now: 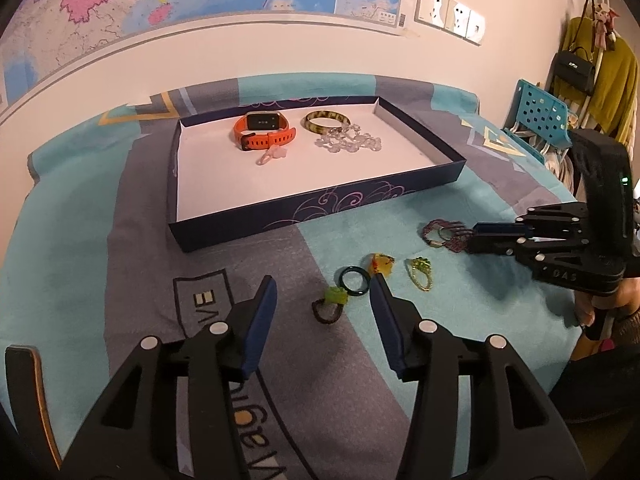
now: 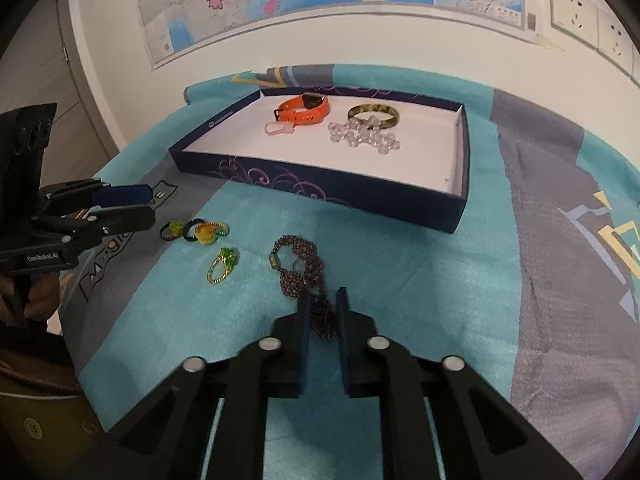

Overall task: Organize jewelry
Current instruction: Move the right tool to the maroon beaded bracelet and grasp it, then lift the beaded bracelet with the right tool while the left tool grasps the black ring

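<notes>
Two grippers: the right gripper (image 2: 322, 312) is clamped on the beaded bracelet (image 2: 304, 268), and the left gripper (image 1: 322, 300) stands spread over the rings (image 1: 354, 280).

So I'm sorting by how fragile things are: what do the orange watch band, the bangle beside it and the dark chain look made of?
Orange watch band: likely silicone or rubber, matte, with moulded ridges. Bangle: hard and glossy, mottled olive and dark, perhaps resin, stone or glass; I can't tell which. Dark chain: tiny purplish-brown links or beads with a metal-looking clasp, limp on the blanket.
</notes>
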{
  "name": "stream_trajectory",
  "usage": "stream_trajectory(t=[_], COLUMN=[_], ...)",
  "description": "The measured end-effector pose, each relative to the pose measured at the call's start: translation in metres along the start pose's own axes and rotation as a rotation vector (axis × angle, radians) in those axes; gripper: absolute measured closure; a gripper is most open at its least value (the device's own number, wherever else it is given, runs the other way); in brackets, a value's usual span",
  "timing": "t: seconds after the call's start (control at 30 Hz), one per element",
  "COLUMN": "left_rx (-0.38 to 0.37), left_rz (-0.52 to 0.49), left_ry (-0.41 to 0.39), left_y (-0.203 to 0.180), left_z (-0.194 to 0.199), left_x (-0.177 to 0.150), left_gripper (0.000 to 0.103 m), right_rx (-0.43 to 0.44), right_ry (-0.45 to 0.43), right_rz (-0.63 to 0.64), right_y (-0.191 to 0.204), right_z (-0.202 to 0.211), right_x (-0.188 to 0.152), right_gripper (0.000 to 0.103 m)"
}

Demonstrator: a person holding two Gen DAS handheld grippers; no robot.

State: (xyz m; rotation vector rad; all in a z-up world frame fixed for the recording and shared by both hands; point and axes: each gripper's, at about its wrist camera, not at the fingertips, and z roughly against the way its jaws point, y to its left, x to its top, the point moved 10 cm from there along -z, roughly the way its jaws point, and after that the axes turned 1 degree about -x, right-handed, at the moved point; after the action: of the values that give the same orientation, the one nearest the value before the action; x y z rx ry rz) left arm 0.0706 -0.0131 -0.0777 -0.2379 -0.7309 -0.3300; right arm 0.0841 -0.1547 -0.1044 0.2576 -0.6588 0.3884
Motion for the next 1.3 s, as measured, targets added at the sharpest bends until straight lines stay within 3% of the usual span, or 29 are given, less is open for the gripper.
stream_trajectory(t=[0.3,0.57,1.03,1.3], left_rx=[-0.03,-0.048,-0.027,-0.037], left_rz=[-0.034,-0.122,-0.096,-0.153], left_ry=[-0.01,-0.007,0.02,0.054], left_y=[-0.006,-0.026,-0.017,-0.025], left_z=[0.003,0.001,-0.005,-0.024], left_x=[0.004,0.001,-0.005,-0.001], left_gripper=[0.055,0.055,0.058,0.06], right_rx=[0.007,0.042,0.094,0.109], right_ry=[-0.045,-0.104,-0.133,-0.132], right_rz=[0.003,0.0,-0.022,-0.041], right_y=[0.01,0.018,0.022,0.019], right_z=[0.01,0.027,0.03,0.03], right_x=[0.013,0.032,0.044,0.043], right_gripper=[0.101,0.101,0.101,0.101])
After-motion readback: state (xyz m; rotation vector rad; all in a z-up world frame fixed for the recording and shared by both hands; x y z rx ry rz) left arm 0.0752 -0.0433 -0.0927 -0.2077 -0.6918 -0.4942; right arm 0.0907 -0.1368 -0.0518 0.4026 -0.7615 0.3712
